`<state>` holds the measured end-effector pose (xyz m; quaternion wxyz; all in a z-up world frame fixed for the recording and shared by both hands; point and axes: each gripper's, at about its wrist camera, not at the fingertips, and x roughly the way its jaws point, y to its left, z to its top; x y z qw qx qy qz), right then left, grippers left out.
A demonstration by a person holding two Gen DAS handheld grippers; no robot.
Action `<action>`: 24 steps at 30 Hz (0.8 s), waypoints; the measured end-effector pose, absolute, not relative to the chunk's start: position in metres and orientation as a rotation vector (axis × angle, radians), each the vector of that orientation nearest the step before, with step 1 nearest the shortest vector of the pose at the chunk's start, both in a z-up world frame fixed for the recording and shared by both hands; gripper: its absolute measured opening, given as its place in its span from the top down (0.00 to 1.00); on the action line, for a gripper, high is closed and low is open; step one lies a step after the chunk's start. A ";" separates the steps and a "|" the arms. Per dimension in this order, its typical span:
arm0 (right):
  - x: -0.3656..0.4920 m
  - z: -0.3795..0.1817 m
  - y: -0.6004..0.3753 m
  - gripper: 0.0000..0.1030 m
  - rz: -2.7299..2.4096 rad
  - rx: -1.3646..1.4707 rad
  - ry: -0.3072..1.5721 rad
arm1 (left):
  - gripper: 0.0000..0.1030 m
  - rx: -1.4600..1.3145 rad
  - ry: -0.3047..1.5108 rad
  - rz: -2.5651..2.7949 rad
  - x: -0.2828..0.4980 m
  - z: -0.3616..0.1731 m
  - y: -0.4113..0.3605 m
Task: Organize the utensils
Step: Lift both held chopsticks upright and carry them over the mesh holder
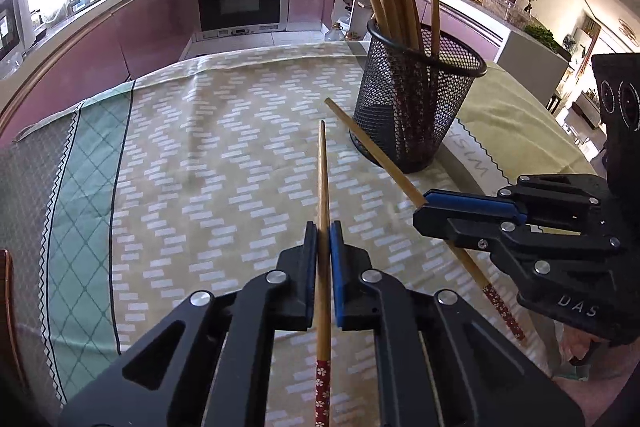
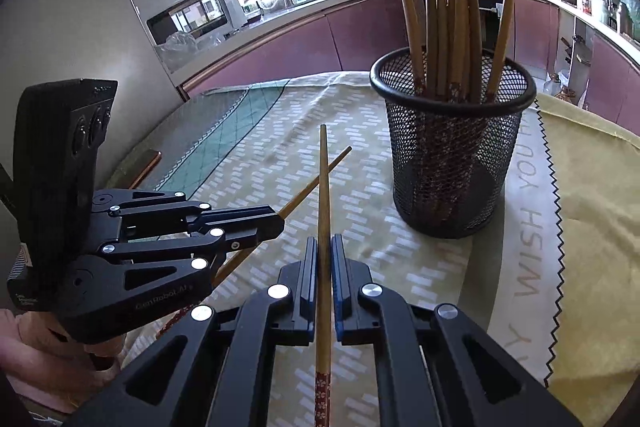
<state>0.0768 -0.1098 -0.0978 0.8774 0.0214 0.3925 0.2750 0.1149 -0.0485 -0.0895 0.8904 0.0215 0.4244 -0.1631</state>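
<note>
The left claw is clamped on a bamboo chopstick, its blue pads pinching the shaft so the thin tip points ahead over the tabletop and the red flowered handle end runs back beneath the claw's arms. The right claw grips a second chopstick the same way, tip forward, patterned end trailing below. Both chopsticks are held clear of the cloth, and from the right wrist view their tips cross.

The two claws sit side by side near the front edge of the tabletop, the right one just beside the left and angled in toward it. A person's hand shows under the left tool.

A black mesh holder stands upright ahead, toward the far right part of the tabletop, with a bundle of chopsticks already in it, handles down and tips fanning upward. Its rim is open at the top between the leaning sticks.

A patterned tablecloth covers the tabletop; the stretch between the claws and the far edge lies bare to the left of the holder. A yellow cloth with a zigzag border lies under and to the right of the holder, reaching the right edge.
</note>
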 end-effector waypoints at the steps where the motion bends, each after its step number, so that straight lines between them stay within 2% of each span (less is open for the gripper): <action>1: 0.075 -0.095 -0.111 0.94 0.576 0.047 0.809 | 0.93 0.040 0.877 -0.342 0.114 -0.088 -0.048; 24: 0.056 -0.052 -0.141 0.94 0.563 0.111 0.660 | 0.93 -0.074 0.781 -0.449 0.101 -0.046 -0.038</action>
